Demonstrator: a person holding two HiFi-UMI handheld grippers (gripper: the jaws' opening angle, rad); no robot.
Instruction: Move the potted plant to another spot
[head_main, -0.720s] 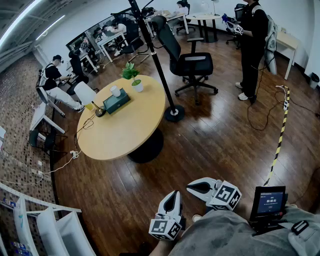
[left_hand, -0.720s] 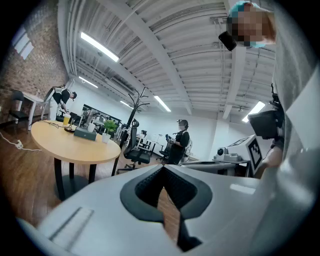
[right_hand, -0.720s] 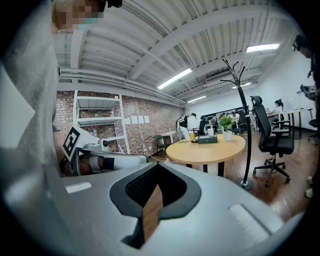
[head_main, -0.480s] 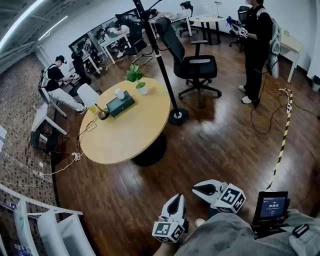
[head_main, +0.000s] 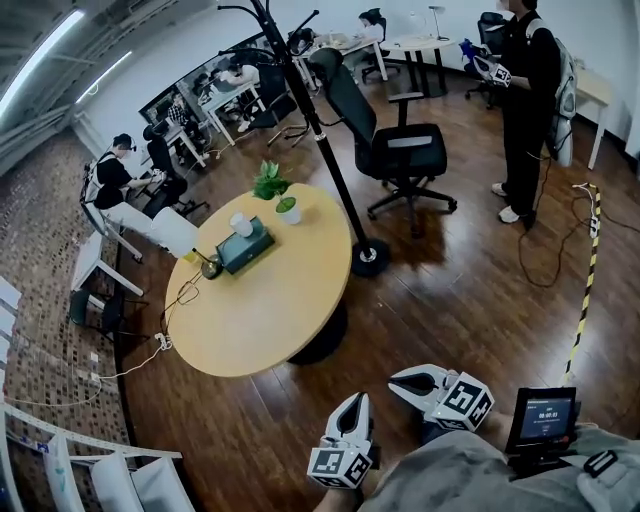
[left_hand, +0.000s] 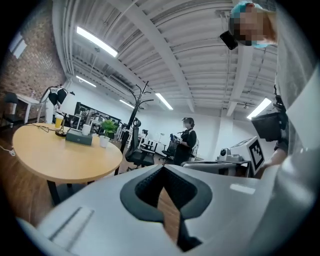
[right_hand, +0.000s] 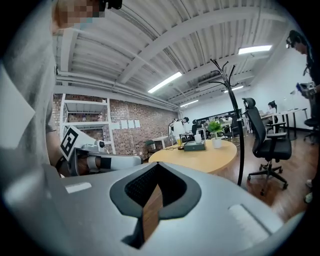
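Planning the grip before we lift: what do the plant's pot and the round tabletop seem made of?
Pot: plain white and smooth, probably glazed ceramic; plastic cannot be ruled out from this far.
Tabletop: even pale tan, faint sheen, no clear grain, likely laminate or veneered wood with a smooth finish.

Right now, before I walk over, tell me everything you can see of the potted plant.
The potted plant is small: leafy green stems upright in a round white pot that looks smooth. It stands near the far edge of the round wooden table, close to the black coat stand. A white cup and a dark green box sit beside it, apart. Only the table touches it.
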